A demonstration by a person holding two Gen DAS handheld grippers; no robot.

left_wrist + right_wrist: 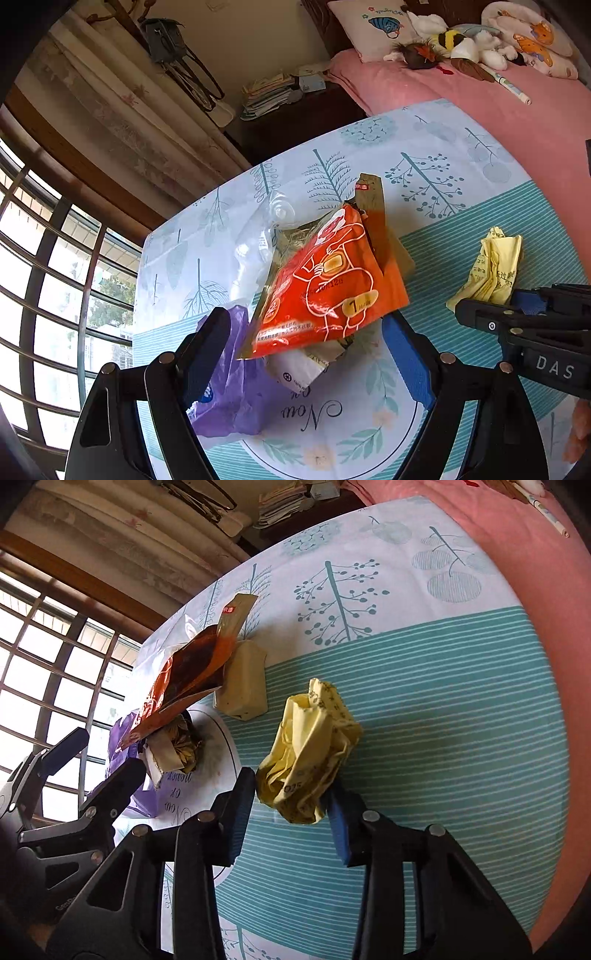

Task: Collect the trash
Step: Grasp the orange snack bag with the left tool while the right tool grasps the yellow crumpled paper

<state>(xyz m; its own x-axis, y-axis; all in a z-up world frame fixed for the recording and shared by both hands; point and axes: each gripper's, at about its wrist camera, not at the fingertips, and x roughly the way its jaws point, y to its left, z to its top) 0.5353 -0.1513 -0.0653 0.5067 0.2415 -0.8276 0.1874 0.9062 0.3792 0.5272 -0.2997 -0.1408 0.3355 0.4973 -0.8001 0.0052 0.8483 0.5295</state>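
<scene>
On the tablecloth (461,206), printed "Now", the left gripper (306,332) stands wide open around an orange wrapper (328,280) marked "1" atop a purple bag (229,387); its small print is unreadable. Further right, the right gripper (291,805), open, straddles crumpled yellow paper (310,749) without clamping; its characters are illegible.

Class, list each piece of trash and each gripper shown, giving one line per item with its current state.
Orange wrapper: propped up on the pile, tilted.
Yellow paper: crumpled, between the open jaws.
Purple bag: crumpled, under the pile.
Clear plastic: crumpled, on the table.
Left gripper: open.
Right gripper: open.
</scene>
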